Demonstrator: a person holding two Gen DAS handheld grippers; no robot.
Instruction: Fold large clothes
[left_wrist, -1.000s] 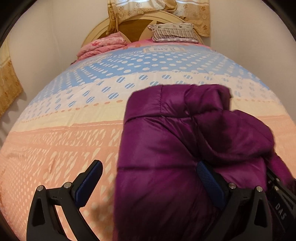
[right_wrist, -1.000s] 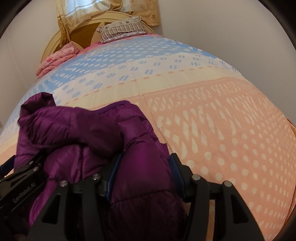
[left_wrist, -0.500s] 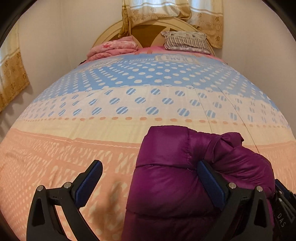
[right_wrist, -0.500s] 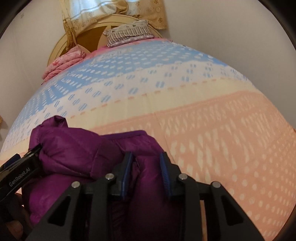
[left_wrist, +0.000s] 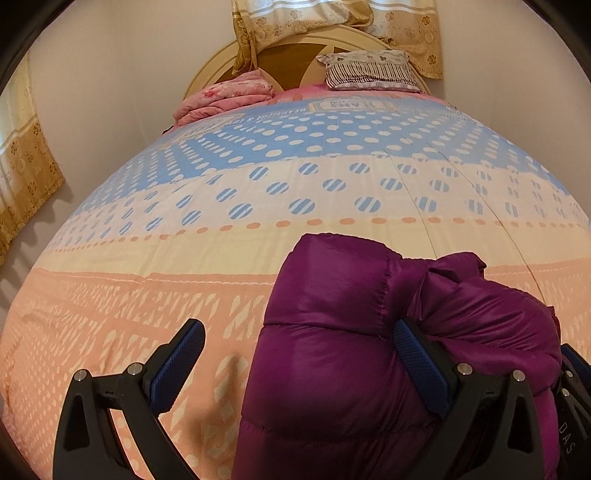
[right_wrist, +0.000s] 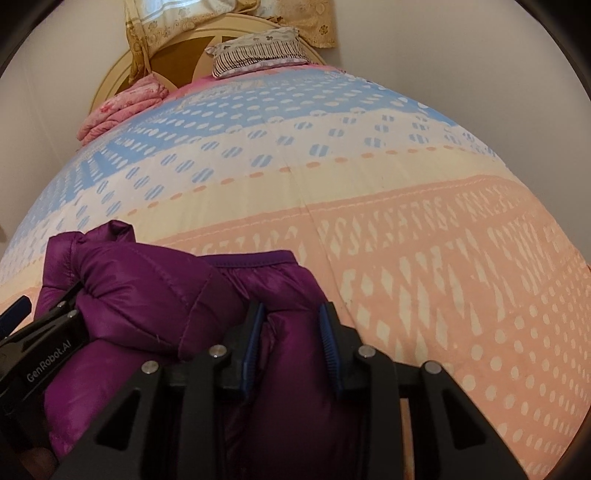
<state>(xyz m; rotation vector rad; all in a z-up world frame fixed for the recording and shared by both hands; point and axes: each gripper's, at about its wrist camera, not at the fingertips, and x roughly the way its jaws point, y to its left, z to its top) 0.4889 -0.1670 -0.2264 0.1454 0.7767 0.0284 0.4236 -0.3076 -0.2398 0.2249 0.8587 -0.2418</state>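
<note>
Jacket: a glossy purple quilted puffer jacket (left_wrist: 332, 369) lies bundled in the lower right of the left wrist view and the lower left of the right wrist view (right_wrist: 155, 295), resting on the bed.
Bed: a wide quilt (left_wrist: 184, 266) printed in bands of blue with white dots, cream with striped dots, and peach with pale flecks covers it and fills most of both frames.
Left gripper: the black left gripper (left_wrist: 295, 365) with blue ribbed pads has its fingers spread wide at the bottom of its own view; the right finger (left_wrist: 421, 365) presses into a fold of the jacket, the left finger (left_wrist: 177, 362) sits over bare quilt. Its body also shows at the left edge of the right wrist view (right_wrist: 40, 354).
Right gripper: the black right gripper (right_wrist: 291, 343) pinches a padded fold of the jacket between nearly closed fingers, bottom centre of its view.
Headboard: a rounded cream wooden headboard (left_wrist: 295, 55) stands at the top of the frame.
Pillow: a striped pillow (left_wrist: 369, 70) lies top right of centre.
Blanket: a folded pink floral blanket (left_wrist: 225, 96) sits to the pillow's left.
Curtain: a beige patterned curtain (left_wrist: 332, 22) hangs above the headboard.
</note>
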